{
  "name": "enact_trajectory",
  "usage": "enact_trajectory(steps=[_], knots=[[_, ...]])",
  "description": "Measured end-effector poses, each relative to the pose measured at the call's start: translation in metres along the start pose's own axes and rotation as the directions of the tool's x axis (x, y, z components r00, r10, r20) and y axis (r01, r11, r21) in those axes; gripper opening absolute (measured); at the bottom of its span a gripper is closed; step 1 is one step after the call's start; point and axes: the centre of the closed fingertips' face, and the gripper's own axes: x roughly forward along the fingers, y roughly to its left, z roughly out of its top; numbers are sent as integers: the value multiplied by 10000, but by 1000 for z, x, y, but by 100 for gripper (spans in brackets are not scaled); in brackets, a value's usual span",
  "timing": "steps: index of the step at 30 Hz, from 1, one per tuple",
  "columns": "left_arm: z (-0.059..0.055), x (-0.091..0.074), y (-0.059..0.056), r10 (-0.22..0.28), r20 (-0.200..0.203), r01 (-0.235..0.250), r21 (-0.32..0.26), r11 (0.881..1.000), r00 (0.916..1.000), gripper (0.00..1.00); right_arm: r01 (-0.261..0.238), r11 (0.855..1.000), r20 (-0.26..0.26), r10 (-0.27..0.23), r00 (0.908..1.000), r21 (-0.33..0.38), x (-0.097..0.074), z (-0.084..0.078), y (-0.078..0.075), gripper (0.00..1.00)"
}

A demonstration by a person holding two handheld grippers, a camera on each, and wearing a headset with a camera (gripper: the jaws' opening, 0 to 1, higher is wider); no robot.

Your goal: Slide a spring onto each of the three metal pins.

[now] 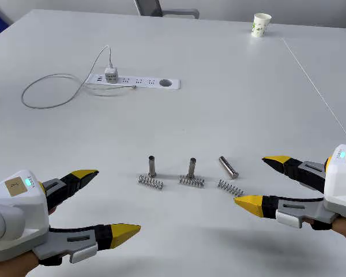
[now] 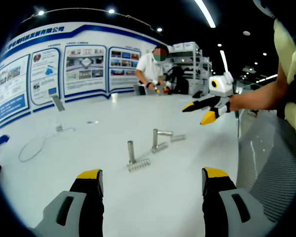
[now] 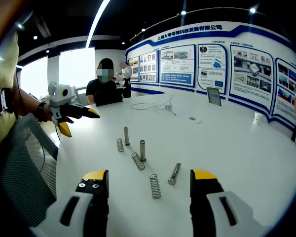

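Three metal pins stand in a row on the white table: the left pin (image 1: 151, 165) and the middle pin (image 1: 191, 167) are upright, while the right pin (image 1: 228, 167) lies flat. A loose spring lies in front of each: left spring (image 1: 150, 182), middle spring (image 1: 191, 181), right spring (image 1: 230, 187). My left gripper (image 1: 112, 202) is open at the lower left, well short of the row. My right gripper (image 1: 252, 179) is open just right of the right spring, holding nothing. The right gripper view has the lying pin (image 3: 174, 174) and its spring (image 3: 155, 186) nearest.
A white power strip (image 1: 132, 82) with a plugged charger and a looped cable (image 1: 46, 92) lies at the back left. A paper cup (image 1: 261, 25) stands far back right, near a chair (image 1: 161, 8). A person (image 3: 104, 81) sits at the table's far end.
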Motion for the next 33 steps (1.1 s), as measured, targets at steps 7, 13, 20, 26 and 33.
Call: enact_trajectory(steps=[7,13,20,26,33], knots=[[-1,-1,-1,2,-92,-3,-36,10000,10000,84,49,10000,-52,-48,10000,53,1,-2,0,67],[-2,-1,0,20,-105,-21,-40,10000,9999,84,82,9999,-17,-82,10000,118,1,-1,-1,67],[-3,-1,0,-11,-106,10,-45,10000,9999,84,123,9998,-30,-123,9999,145,0,-1,-2,67],[-2,-1,1,1,-98,-1,-34,10000,10000,83,216,9996,-9,-215,9998,190,-1,1,-5,66],[-5,0,0,-33,-131,32,-41,10000,9999,83,222,9995,-22,-222,9998,206,-1,1,-5,65]])
